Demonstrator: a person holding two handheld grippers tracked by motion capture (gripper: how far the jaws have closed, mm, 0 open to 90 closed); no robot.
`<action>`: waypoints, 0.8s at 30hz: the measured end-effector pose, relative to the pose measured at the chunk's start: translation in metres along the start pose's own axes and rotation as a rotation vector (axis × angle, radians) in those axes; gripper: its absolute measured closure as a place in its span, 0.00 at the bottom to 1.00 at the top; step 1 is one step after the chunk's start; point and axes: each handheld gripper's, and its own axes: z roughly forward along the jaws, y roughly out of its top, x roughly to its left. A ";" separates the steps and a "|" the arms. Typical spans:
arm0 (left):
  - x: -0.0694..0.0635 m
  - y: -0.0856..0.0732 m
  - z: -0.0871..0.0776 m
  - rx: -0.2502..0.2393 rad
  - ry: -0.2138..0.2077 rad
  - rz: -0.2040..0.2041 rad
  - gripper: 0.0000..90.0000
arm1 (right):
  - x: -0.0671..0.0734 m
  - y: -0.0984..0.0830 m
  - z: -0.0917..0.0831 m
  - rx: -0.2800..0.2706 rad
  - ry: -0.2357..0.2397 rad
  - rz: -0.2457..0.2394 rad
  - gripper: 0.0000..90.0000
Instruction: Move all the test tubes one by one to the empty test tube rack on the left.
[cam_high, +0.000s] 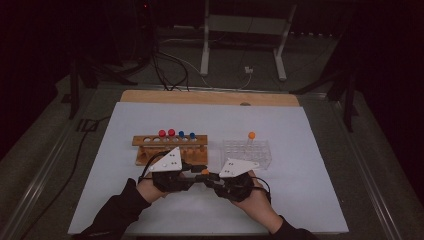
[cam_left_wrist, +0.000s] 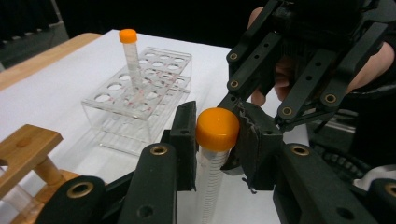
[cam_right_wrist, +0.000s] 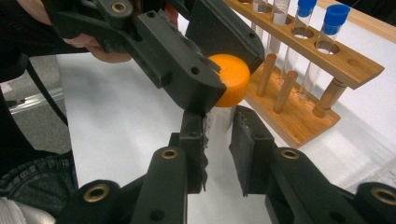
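Note:
A clear tube with an orange cap (cam_high: 205, 171) hangs above the white table (cam_high: 310, 200), between my two grippers, which meet in front of the racks. My left gripper (cam_left_wrist: 218, 127) is shut on the orange cap (cam_left_wrist: 217, 128). One of its fingers (cam_right_wrist: 187, 79) presses the cap's side in the right gripper view. My right gripper (cam_right_wrist: 219, 133) is shut on the tube's clear body (cam_right_wrist: 219, 123) just below the cap. In the high view the left gripper (cam_high: 199, 172) comes in from the left and the right gripper (cam_high: 212, 177) from the right.
A wooden rack (cam_high: 170, 150) behind the left hand holds tubes with red and blue caps (cam_right_wrist: 336, 16). A clear plastic rack (cam_left_wrist: 140, 93) at the right carries one orange-capped tube (cam_left_wrist: 128, 37). Cables and a metal stand lie on the floor beyond the table.

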 end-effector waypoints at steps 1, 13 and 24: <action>0.000 0.000 -0.001 -0.007 0.003 -0.002 0.79 | 0.000 0.000 0.000 -0.002 0.002 0.000 0.83; 0.015 0.010 -0.030 -0.017 0.145 -0.015 0.79 | -0.007 0.000 -0.009 -0.061 -0.044 0.040 0.48; 0.037 0.019 -0.077 -0.067 0.331 -0.037 0.79 | -0.012 0.002 -0.017 -0.107 -0.113 0.080 0.14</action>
